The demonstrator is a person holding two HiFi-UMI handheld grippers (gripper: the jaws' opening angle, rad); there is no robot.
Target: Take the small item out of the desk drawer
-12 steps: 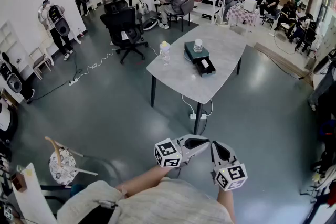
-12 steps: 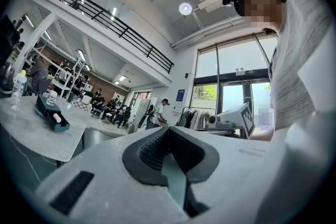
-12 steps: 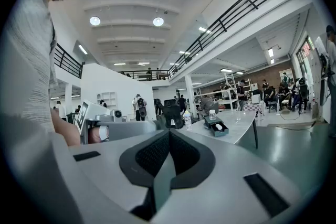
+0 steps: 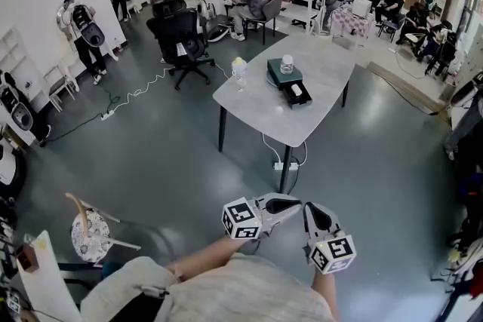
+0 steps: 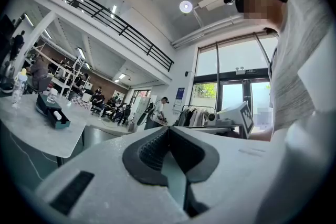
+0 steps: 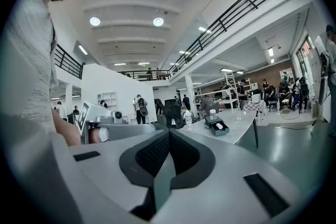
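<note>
Head view: two hand-held grippers are seen at the lower edge, side by side above a glossy grey floor. The left gripper and the right gripper are both directed toward a grey stone-patterned table with black legs, from which they are well apart. On the table a dark teal box-shaped desk drawer unit is placed. Its pulled-out drawer is open on the side nearer the camera. The small white item is seen lying inside that drawer. A clear lidded jar is set on top of the unit. A clear plastic bottle with a yellow cap is stood upright near the table's left edge. A black office chair is placed on the floor beyond the table's left side, and several people are seen at the far end of the room.

Left gripper view: the jaws of the left gripper are shown pressed together, with nothing held between them. The table and the drawer unit are seen small at the far left.

Right gripper view: the jaws of the right gripper are likewise shown fully together and empty. The table, with the open drawer and the white item in it, is seen in the distance just right of the jaw line.
</note>
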